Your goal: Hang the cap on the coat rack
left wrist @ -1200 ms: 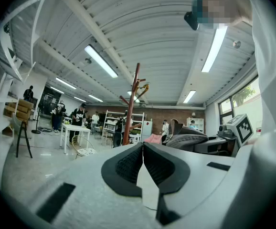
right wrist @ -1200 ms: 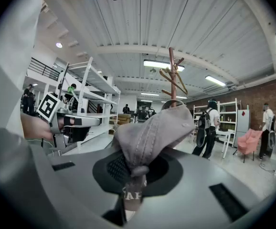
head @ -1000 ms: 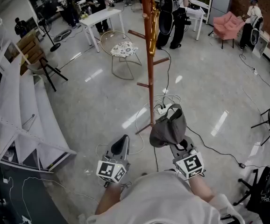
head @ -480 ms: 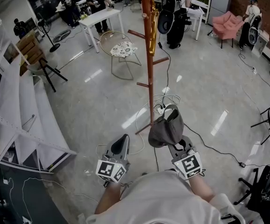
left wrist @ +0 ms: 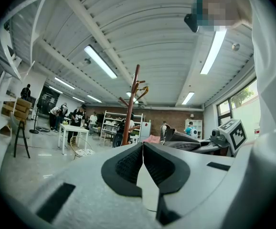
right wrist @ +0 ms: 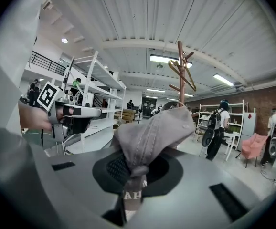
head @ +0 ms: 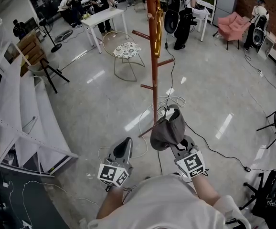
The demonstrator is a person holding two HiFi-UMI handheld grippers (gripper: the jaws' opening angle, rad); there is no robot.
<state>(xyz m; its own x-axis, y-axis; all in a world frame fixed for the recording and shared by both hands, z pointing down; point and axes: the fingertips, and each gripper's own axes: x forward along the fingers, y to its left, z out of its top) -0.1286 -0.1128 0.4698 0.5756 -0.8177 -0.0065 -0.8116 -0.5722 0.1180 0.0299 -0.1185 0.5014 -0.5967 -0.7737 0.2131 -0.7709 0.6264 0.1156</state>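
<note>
A grey cap (head: pixel 167 131) hangs from my right gripper (head: pixel 176 149), which is shut on its fabric; in the right gripper view the cap (right wrist: pixel 152 135) bunches up between the closed jaws of that gripper (right wrist: pixel 132 170). A tall brown wooden coat rack (head: pixel 153 56) with angled pegs stands just ahead of the cap, its pole (right wrist: pixel 181 66) rising behind the cap. My left gripper (head: pixel 122 149) is held low at the left, shut and empty (left wrist: pixel 142 159). The coat rack (left wrist: pixel 131 104) shows far off in the left gripper view.
White shelving (head: pixel 18 113) runs along the left. A round chair (head: pixel 123 51) and a white table (head: pixel 102 18) stand beyond the rack, with several people at the back. Cables and a power strip (head: pixel 165 111) lie on the floor by the rack's base. A pink armchair (head: pixel 234 25) sits at the far right.
My right gripper has carried the cap slightly left and forward, nearer the rack's pole. The left gripper has stayed put.
</note>
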